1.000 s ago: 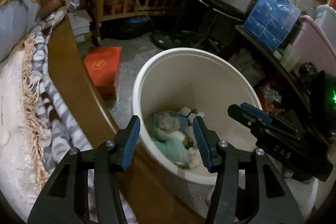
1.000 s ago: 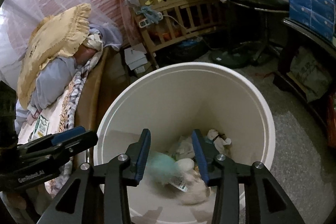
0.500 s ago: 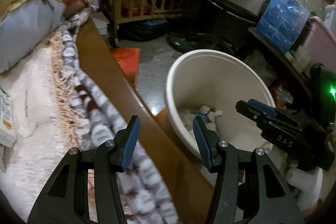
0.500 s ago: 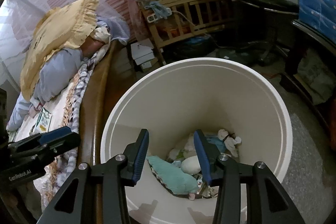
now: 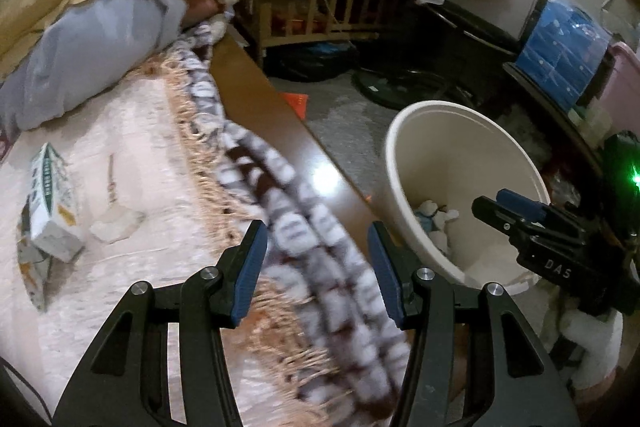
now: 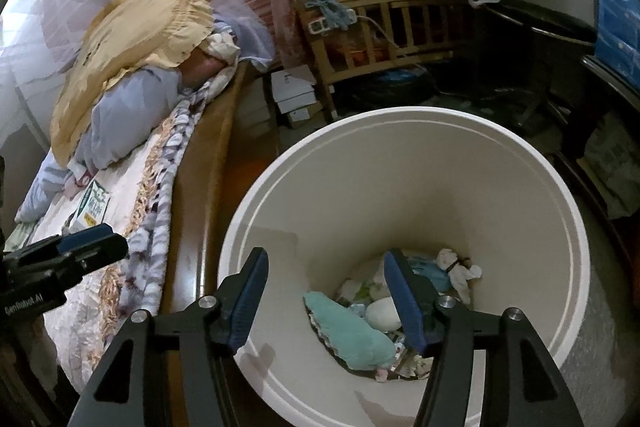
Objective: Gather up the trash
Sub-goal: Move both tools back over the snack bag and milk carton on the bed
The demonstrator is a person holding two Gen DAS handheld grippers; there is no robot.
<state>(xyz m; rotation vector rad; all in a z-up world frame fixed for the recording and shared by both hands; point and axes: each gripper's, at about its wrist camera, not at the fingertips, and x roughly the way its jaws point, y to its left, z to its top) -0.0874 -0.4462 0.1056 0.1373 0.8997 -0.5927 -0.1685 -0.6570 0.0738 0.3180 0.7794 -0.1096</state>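
The bin [image 6: 400, 155] looks like smooth matt plastic. The bed rail [image 5: 280, 131] is glossy polished wood. The blanket [image 5: 304, 235] is fuzzy cloth with a rough fringe. The carton [image 5: 52, 203] looks like printed cardboard. The far crib [image 6: 384, 23] is bare wood.

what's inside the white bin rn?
In the white bin: a teal crumpled piece, a white egg-shaped lump, a knotted white tissue and paper scraps. Whatever lies beneath the pile is covered; the right tongs' finger hides part.

Bin [image 6: 404, 187] right of bed [image 5: 132, 131] (floor); trash [image 6: 352, 335] in bin.
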